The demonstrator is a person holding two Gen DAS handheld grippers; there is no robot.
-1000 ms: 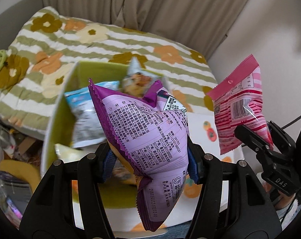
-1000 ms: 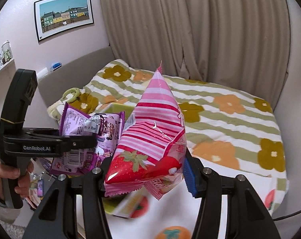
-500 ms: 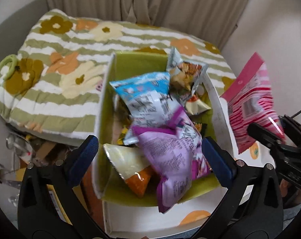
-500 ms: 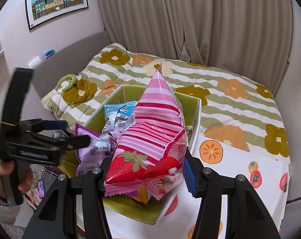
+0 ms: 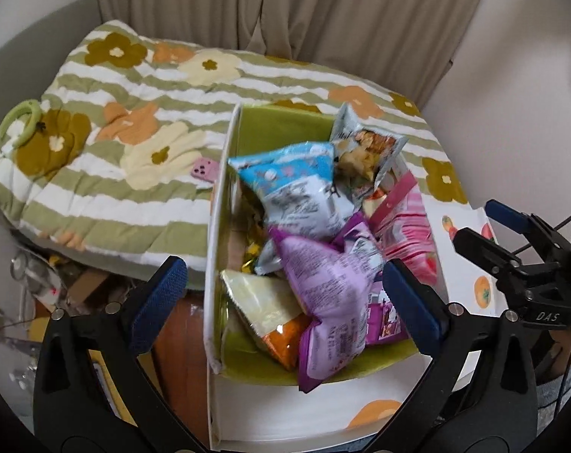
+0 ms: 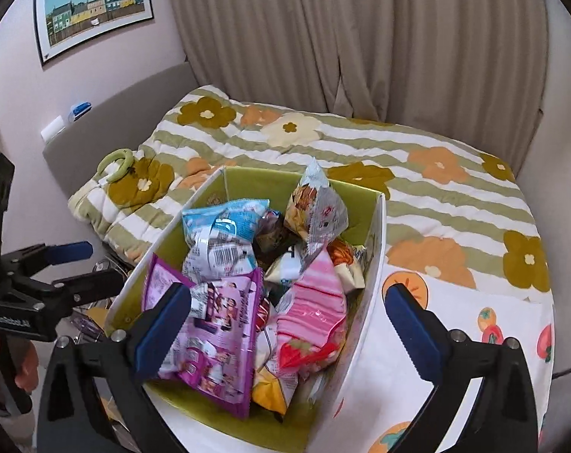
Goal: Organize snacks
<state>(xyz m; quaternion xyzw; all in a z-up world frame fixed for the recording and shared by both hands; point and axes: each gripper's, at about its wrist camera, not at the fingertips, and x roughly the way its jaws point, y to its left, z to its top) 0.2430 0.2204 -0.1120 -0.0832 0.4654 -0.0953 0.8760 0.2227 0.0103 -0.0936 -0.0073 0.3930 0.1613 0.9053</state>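
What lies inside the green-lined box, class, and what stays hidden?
Inside the box: a purple bag, a pink strawberry bag, a blue bag and a grey bag on top. Other packets lie beneath, mostly covered, and cannot be identified.

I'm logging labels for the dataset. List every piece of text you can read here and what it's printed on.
"DAS": white letters on the right claw's black body, left wrist view.
"GenRobot.AI": on the left claw's black body, right wrist view; small, partly blurred.
Print and barcodes on the purple bag, blue bag and pink bag: too small or blurred to read.
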